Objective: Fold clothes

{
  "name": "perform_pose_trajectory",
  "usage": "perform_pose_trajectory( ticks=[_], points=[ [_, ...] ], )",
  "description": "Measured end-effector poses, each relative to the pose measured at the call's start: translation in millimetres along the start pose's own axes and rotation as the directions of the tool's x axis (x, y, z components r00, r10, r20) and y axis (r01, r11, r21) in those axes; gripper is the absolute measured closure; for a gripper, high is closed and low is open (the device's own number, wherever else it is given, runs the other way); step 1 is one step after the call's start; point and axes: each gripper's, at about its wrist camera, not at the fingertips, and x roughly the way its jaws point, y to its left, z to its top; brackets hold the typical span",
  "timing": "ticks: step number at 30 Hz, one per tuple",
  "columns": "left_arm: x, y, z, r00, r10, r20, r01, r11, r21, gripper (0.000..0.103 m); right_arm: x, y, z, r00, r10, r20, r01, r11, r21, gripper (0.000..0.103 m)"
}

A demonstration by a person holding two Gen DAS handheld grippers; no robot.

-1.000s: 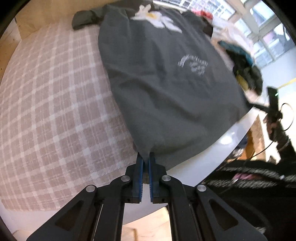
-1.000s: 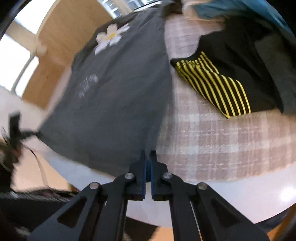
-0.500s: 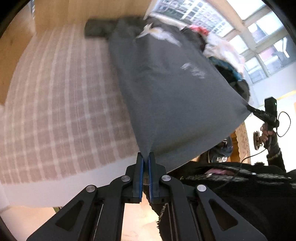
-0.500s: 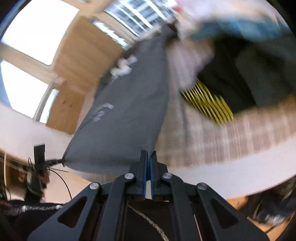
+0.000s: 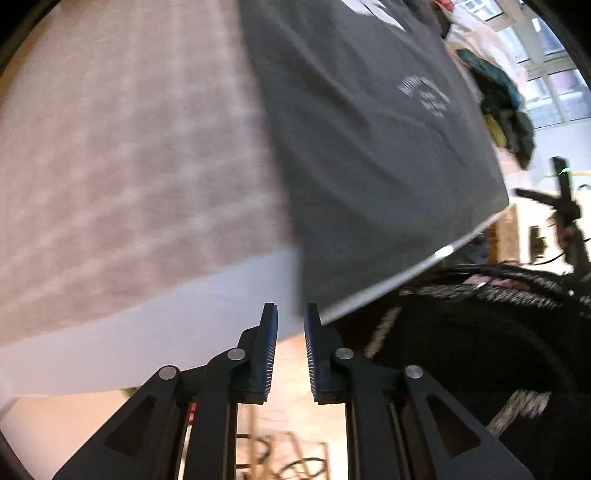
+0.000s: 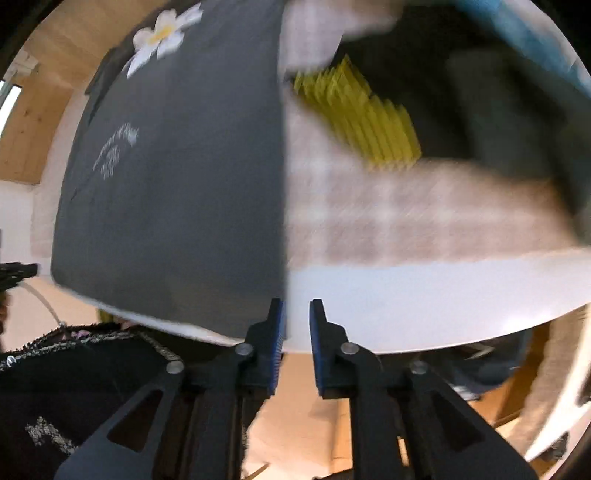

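Left hand-held gripper [image 5: 290, 325] opening, jaws a narrow gap apart, nothing between the pads, hem corner of the grey T-shirt [image 5: 369, 147] just beyond its right tip. Right hand-held gripper [image 6: 297, 321] likewise opening, empty, shirt edge beside its left finger. Seen only from the right wrist: white daisy print [image 6: 164, 35] near the shirt's far end, a yellow-striped black garment [image 6: 365, 114] beside it. Seen only from the left wrist: a dark heap of clothes [image 5: 506, 110] past the shirt. Spread flat on the checked cloth [image 5: 129, 166] over the white bench [image 6: 424, 299], hem overhanging its edge.
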Motion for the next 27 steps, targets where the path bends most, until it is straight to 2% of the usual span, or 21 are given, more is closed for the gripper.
perform_pose_trajectory(
  ticks=[2,4,5,6,8,9,12,15,17,20,22,24,26,27],
  points=[
    [-29,15,21,0.994,0.080,0.071,-0.080,0.997,0.002,0.088,-31,3,20,0.995,-0.008,0.101,0.008,1.000,-0.003,0.086],
    [-54,25,59,0.976,0.131,0.177,-0.133,0.991,-0.003,0.086,-63,14,58,0.965,0.010,0.261,-0.002,0.999,-0.032,0.076],
    [-63,26,79,0.963,0.145,0.228,-0.151,0.989,0.007,0.084,-78,20,77,0.942,0.020,0.336,-0.005,0.999,-0.047,0.054],
    [-71,26,102,0.946,0.161,0.282,-0.172,0.985,0.013,0.083,-85,25,97,0.921,0.030,0.388,-0.006,0.998,-0.065,0.039],
    [-80,28,158,0.902,0.190,0.388,-0.209,0.978,0.008,0.072,-89,39,139,0.882,0.044,0.470,0.009,0.994,-0.111,0.038],
    [-78,32,185,0.890,0.190,0.415,-0.205,0.979,-0.010,0.065,-81,46,166,0.878,0.039,0.478,0.025,0.992,-0.127,0.038],
    [-67,44,266,0.859,0.211,0.467,-0.205,0.977,-0.063,0.062,-60,66,245,0.865,0.023,0.501,0.072,0.983,-0.169,0.038],
    [-42,60,337,0.859,0.265,0.438,-0.236,0.964,-0.122,0.061,-27,64,321,0.873,-0.048,0.486,0.148,0.974,-0.170,0.038],
    [-25,73,370,0.868,0.264,0.420,-0.216,0.963,-0.160,0.061,-5,62,370,0.875,-0.093,0.475,0.195,0.966,-0.170,0.038],
    [-5,82,411,0.881,0.266,0.392,-0.204,0.960,-0.193,0.061,13,43,409,0.885,-0.098,0.454,0.179,0.974,-0.140,0.038],
    [6,83,425,0.887,0.269,0.375,-0.214,0.960,-0.183,0.061,27,28,437,0.895,-0.097,0.435,0.161,0.980,-0.114,0.038],
    [15,81,433,0.890,0.276,0.361,-0.231,0.959,-0.165,0.061,39,23,449,0.899,-0.131,0.419,0.192,0.975,-0.107,0.038],
    [18,76,434,0.886,0.281,0.369,-0.245,0.959,-0.142,0.064,50,17,457,0.903,-0.153,0.402,0.210,0.972,-0.102,0.038],
    [18,74,434,0.882,0.283,0.377,-0.252,0.959,-0.130,0.070,56,14,459,0.905,-0.158,0.394,0.213,0.972,-0.101,0.038]
  ],
)
